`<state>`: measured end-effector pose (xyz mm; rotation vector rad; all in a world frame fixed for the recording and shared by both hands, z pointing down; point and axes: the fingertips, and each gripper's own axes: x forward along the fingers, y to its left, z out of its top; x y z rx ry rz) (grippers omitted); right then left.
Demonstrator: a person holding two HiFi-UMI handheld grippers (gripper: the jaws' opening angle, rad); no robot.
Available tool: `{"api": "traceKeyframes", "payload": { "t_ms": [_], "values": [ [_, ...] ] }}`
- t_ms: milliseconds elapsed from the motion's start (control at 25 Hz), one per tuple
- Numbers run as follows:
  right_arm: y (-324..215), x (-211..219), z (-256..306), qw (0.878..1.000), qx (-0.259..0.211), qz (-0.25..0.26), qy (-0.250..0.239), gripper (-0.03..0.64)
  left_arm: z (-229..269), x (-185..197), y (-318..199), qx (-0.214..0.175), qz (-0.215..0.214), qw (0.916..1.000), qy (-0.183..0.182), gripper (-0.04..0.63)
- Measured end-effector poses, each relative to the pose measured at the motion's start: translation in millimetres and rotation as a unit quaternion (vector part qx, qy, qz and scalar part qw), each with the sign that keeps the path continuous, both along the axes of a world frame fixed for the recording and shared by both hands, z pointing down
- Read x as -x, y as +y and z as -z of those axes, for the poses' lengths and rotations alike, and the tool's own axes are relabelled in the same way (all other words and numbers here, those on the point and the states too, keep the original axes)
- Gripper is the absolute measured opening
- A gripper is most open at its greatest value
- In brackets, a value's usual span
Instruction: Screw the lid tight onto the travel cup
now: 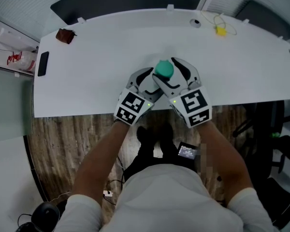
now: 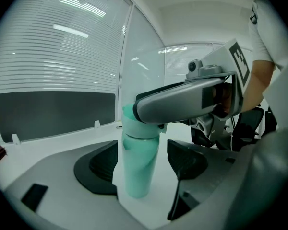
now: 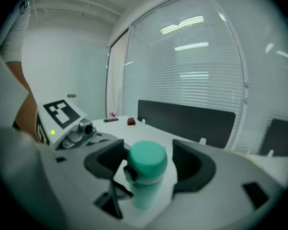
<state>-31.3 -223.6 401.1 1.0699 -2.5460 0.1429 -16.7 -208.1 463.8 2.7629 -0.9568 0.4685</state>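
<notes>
Cup (image 2: pixel 134 186) stands mid front edge of counter (image 1: pixel 87 71); my left tool (image 2: pixel 144 162) gapes around its body to brace it, and my right tool (image 3: pixel 149 163) is unclenched around the lid (image 1: pixel 164 69), probably for twisting.

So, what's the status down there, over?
Left gripper open around cup body. Right gripper open around lid. Lid on cup, upright on table. Nothing in the way.
</notes>
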Motion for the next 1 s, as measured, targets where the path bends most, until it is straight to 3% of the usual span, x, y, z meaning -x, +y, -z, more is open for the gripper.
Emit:
{"api": "traceKeyframes", "payload": {
  "t_ms": [520,800,920,1000],
  "values": [
    [-4,-17,55,0.999,-0.041,-0.020,-0.026,0.308,72,31,10,-0.027,0.014,0.9977,0.060,0.327],
    [4,-42,86,0.997,-0.049,-0.049,-0.046,0.308,114,40,29,-0.021,0.017,0.9933,0.112,0.324],
    [14,-49,93,0.996,-0.042,-0.056,-0.057,0.282,131,45,39,-0.020,0.025,0.9908,0.131,0.265],
    [21,-53,96,0.996,-0.041,-0.057,-0.061,0.216,138,50,46,-0.019,0.030,0.9890,0.143,0.209]
  ]
}}
